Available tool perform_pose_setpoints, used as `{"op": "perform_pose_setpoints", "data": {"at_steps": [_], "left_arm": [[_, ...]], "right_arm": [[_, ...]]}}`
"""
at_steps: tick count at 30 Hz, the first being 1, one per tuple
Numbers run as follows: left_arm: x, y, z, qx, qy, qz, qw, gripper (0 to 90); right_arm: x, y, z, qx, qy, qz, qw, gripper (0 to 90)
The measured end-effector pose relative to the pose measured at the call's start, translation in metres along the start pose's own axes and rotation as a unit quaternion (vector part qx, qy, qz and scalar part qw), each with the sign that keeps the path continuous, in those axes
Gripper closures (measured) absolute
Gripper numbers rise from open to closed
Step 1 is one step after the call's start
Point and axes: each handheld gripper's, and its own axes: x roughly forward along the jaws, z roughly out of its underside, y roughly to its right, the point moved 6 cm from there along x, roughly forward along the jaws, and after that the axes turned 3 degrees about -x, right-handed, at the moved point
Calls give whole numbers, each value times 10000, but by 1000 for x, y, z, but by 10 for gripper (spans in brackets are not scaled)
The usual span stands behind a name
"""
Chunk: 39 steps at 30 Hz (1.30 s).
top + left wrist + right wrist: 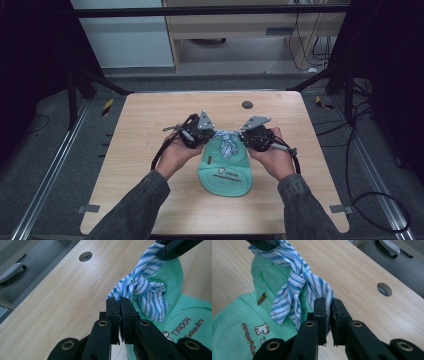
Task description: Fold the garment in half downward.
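- Striped ribbon (pixel 228 140) is lying knotted at the far end of the green pouch (pixel 225 172), which is resting on the wooden table (pixel 150 150) in the high view; we are taking the pouch as our landmark.
- We are holding the left gripper (pixel 209 134) just left of the pouch's far end and the right gripper (pixel 243 136) just right of it, each meeting one end of the ribbon, with the knot between them.
- We are seeing a round hole (pixel 247 104) in the table well beyond the pouch.
- Left gripper (pixel 119 301) view: we are keeping the jaws pressed together on one tail of the striped ribbon (pixel 143 290), just beside the gathered neck of the green pouch (pixel 190 315). The right gripper (pixel 160 252) is pinching the other tail above the pouch, at the top edge.
- Right gripper (pixel 327 302) view: we are clamping these jaws on the other tail of the striped ribbon (pixel 294 287), right of the green pouch (pixel 234 317). The left gripper (pixel 263 243) is gripping the ribbon's far tail beyond the pouch, and the hole (pixel 384 289) is sitting off to the right.
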Motion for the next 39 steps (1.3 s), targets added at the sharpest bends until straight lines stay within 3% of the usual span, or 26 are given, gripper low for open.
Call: {"op": "perform_pose_setpoints", "data": {"at_steps": [9, 15, 18, 22, 31, 39], "left_arm": [[3, -4, 0, -46, -30, -23, 10000, 867], [2, -18, -14, -76, 50, -104, 9999, 866], [2, -19, -15, -64, 80, -105, 9999, 866], [2, -11, -8, 33, 89, -146, 9998, 866], [0, 0, 1, 19, 212, -172, 9996, 865], [-4, 13, 10, 90, 213, -68, 9997, 864]], "right_arm": [[-1, -5, 2, 22, 45, -45, 10000, 839], [-1, 7, -9, 109, 130, 73, 9998, 839], [0, 10, -11, 142, 151, 102, 9997, 839], [4, 6, -6, 23, 115, 91, 9999, 838], [2, -4, 4, -33, 184, 60, 9998, 837], [-4, -13, 14, -102, 211, 30, 9997, 834]]}}
